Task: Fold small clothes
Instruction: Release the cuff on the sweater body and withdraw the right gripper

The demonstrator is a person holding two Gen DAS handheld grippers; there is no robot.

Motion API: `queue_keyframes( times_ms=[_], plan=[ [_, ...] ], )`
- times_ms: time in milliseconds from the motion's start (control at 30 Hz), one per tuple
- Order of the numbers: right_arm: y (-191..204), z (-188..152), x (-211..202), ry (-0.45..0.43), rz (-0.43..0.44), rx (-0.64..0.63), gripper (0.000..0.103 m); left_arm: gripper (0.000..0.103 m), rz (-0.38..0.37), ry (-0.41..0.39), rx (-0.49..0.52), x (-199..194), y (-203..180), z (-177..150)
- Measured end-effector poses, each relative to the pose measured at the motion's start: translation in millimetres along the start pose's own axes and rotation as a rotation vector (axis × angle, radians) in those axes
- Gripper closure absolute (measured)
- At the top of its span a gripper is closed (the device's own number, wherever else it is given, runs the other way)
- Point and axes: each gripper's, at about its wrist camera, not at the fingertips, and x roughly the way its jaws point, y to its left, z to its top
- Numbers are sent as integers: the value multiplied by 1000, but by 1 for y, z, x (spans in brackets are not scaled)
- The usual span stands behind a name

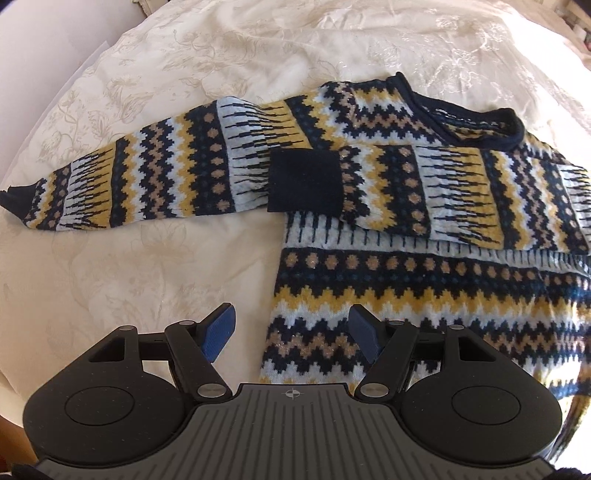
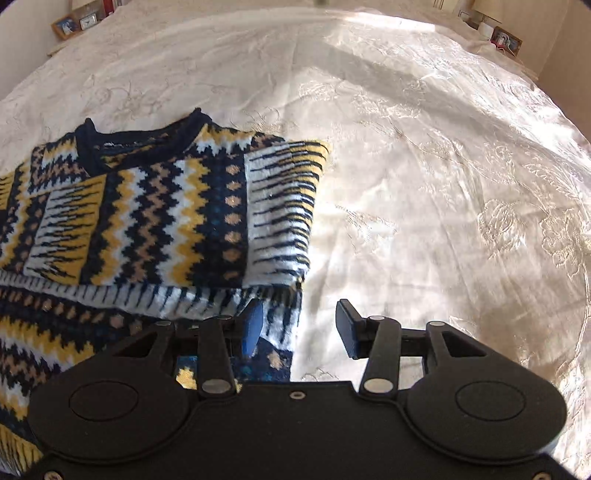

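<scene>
A knitted sweater [image 1: 424, 280] in navy, yellow, tan and white zigzags lies flat on the bed, neck [image 1: 476, 122] away from me. One sleeve [image 1: 155, 177] stretches out to the left. The other sleeve [image 1: 424, 192] is folded across the chest, its navy cuff [image 1: 304, 181] in the middle. My left gripper [image 1: 291, 334] hovers open over the sweater's left side edge, holding nothing. In the right wrist view the same sweater [image 2: 147, 229] fills the left half. There my right gripper [image 2: 299, 328] is open over the sweater's right edge, one blue finger [image 2: 253, 328] above the knit.
A cream embroidered bedspread [image 2: 424, 184] covers the whole surface, with wide bare room to the right of the sweater. Picture frames [image 2: 68, 24] and small items [image 2: 504, 38] stand on furniture beyond the far bed corners.
</scene>
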Motion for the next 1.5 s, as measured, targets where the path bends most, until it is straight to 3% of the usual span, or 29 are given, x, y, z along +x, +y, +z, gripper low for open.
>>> queue_keyframes(
  times_ms=[267,433,600,700,800,867,1033,1267,1333,1367,1400,1500],
  plan=[
    [4,11,29,-1,33,21,50,36,24,-12,-12,-12,-9,-3],
    [-36,7,34,-32,28,255,46,36,34,-4,-29,-15,-11,-11],
    [-58,-3,35,-9,72,316,43,36,37,4,-37,-14,-13,-18],
    [-72,-10,34,9,93,455,43,36,37,4,-40,-15,-14,-19],
    [-84,-15,32,32,47,550,53,36,37,-2,-43,-16,-14,-18],
    [-93,-15,23,13,75,588,52,36,36,-5,-46,-17,-14,-18],
    [-68,10,-4,-108,115,340,50,36,25,-9,-49,-16,-17,-18],
    [-6,48,29,-81,105,90,51,36,5,-40,-49,-21,-24,-13],
    [9,51,43,-33,64,10,57,36,1,-46,-54,-22,-24,-13],
    [14,52,48,-15,52,-23,70,36,-1,-47,-57,-21,-23,-12],
    [16,50,51,-2,53,-63,93,36,-3,-47,-58,-21,-22,-12],
    [5,49,48,-18,40,-60,93,36,-6,-52,-71,-20,-15,-12]
  ],
)
